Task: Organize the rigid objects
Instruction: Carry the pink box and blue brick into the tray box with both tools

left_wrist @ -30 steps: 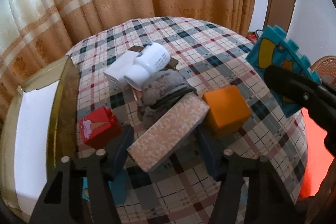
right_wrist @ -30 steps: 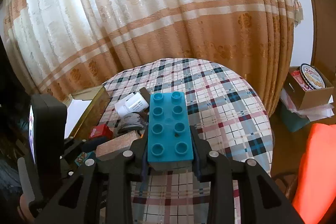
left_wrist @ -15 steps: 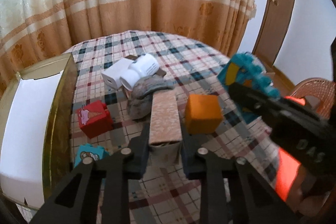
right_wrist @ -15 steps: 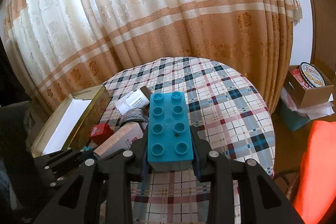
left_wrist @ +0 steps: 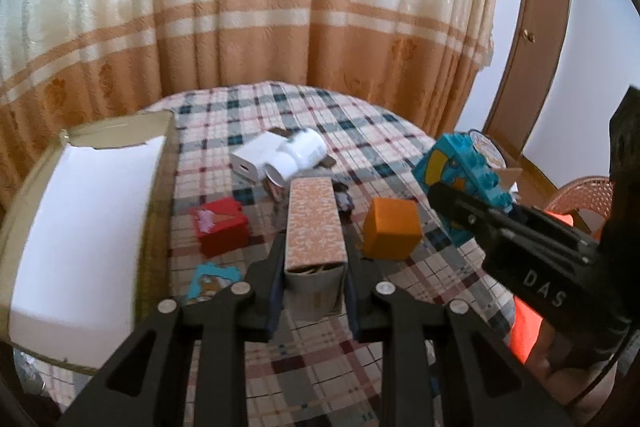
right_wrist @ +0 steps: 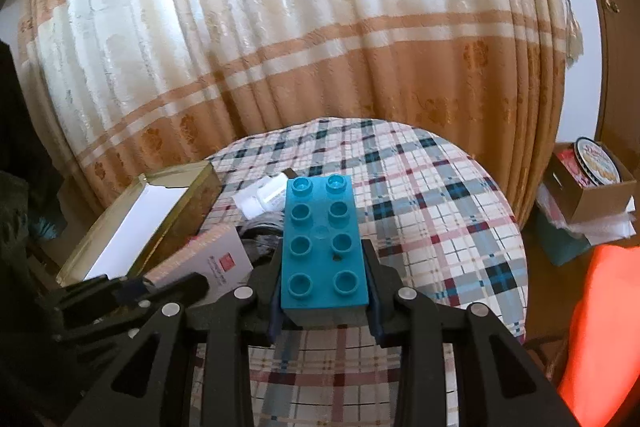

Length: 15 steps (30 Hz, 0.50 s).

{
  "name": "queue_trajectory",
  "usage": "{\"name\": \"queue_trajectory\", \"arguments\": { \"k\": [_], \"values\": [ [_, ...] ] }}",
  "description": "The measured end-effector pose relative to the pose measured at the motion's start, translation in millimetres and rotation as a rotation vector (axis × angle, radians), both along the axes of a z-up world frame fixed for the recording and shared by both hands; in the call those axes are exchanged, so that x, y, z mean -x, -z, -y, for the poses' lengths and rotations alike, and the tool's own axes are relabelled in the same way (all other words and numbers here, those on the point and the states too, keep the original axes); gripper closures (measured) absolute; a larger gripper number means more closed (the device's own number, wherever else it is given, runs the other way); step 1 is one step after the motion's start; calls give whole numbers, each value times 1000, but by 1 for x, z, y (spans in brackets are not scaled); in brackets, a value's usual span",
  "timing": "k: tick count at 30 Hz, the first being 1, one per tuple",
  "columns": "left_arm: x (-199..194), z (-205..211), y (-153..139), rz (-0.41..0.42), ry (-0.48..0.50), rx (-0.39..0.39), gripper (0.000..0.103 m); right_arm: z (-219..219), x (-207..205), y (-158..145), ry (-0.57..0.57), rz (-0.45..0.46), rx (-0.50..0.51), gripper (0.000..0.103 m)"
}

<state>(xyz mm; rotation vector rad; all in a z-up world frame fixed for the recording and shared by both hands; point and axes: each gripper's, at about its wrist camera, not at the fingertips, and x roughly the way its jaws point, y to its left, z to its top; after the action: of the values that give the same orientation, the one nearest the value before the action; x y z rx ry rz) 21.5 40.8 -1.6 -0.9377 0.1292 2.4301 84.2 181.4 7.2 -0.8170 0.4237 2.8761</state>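
Note:
My left gripper (left_wrist: 314, 267) is shut on a long tan patterned box (left_wrist: 314, 223) and holds it above the plaid table (left_wrist: 280, 107). My right gripper (right_wrist: 324, 287) is shut on a teal studded brick (right_wrist: 322, 243), held above the table; the brick also shows at the right of the left wrist view (left_wrist: 460, 171). An open gold box with a white inside (left_wrist: 80, 227) stands at the left. On the table lie a red brick (left_wrist: 222, 227), an orange cube (left_wrist: 392, 229), a small teal brick (left_wrist: 210, 277), a white charger (left_wrist: 252, 163) and a white bottle (left_wrist: 298, 155).
A grey fabric lump (right_wrist: 260, 239) lies behind the held boxes. Curtains (left_wrist: 280, 7) hang behind the table. A cardboard box with tins (right_wrist: 592, 179) stands off the table at the right. An orange-red surface (right_wrist: 600, 327) lies at the lower right.
My left gripper has closed on the tan box, lifted it off the grey lump and turned it lengthwise, pulling back and up. The right gripper has held the teal brick nearly still.

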Motion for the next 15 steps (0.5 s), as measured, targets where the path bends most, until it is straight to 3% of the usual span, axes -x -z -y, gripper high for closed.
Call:
{"name": "queue_trajectory", "arguments": {
  "k": [6, 15],
  "values": [
    [-3, 9, -11, -51, -58, 32, 79, 7, -1, -1, -19, -5, -6, 68],
    [10, 44, -26, -99, -182, 16, 79, 41, 13, -24, -102, -69, -42, 68]
  ]
}}
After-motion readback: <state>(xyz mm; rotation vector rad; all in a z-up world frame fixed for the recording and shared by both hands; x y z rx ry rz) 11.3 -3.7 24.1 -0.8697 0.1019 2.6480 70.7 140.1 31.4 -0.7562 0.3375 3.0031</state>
